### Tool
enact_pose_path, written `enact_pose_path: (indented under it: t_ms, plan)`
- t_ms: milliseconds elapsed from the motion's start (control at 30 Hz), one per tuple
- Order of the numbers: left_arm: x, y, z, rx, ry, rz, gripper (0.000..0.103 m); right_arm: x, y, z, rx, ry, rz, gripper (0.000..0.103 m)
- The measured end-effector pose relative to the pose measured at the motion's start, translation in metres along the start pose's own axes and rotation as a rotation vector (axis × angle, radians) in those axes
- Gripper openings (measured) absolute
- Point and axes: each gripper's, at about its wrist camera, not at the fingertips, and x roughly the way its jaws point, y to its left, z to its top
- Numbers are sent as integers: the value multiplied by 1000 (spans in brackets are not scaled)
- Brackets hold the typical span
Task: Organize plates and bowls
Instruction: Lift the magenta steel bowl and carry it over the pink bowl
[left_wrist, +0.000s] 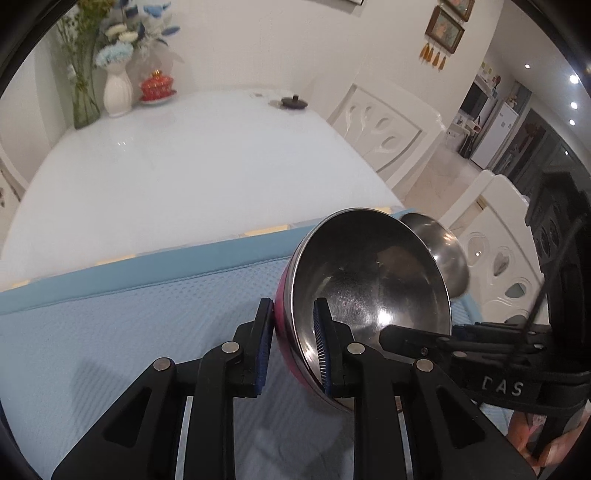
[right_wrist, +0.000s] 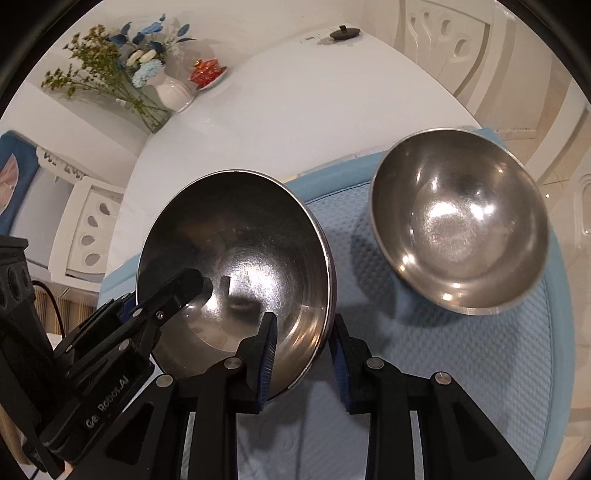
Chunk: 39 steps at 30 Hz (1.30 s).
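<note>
While both claws straddle the rim of the same pink-sided steel bowl (left_wrist: 369, 295), nothing is stacked yet. Leftmost, the left claw (left_wrist: 293, 350) has one pad against the pink outer wall and the other inside the bowl; it appears to pinch the rim. The bowl sits tilted over the blue mat (left_wrist: 129, 325) at the near end of the white desk (left_wrist: 184, 166). Next, the right claw (right_wrist: 303, 354) has its fingers on either side of the opposite rim with some gap showing, so it looks open or only loosely closed. Farthest right, the second steel bowl (right_wrist: 458, 221) rests on the mat, empty. Nesting the two bowls likely remains; no plates are visible.
</note>
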Motion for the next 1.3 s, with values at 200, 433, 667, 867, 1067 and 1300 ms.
enact_pose_path:
  t_ms: [200, 433, 667, 867, 1067, 1300]
  plan:
    - [-48, -7, -17, -11, -41, 1, 18, -37, 24, -22, -8, -30, 9, 28]
    - [-99, -5, -50, -103, -92, -63, 18, -86, 55, -65, -55, -70, -1, 28]
    - [-128, -15, -85, -126, -93, -78, 18, -115, 71, -111, -62, -83, -3, 28]
    - [-147, -31, -108, -88, -81, -102, 18, -128, 65, -140, -36, -72, -13, 28]
    - [-141, -52, -126, -57, -46, -124, 19, -138, 48, -164, 7, -59, -51, 29]
    - [-129, -65, -149, -71, 11, -155, 19, -137, 27, -185, 64, -27, -78, 29]
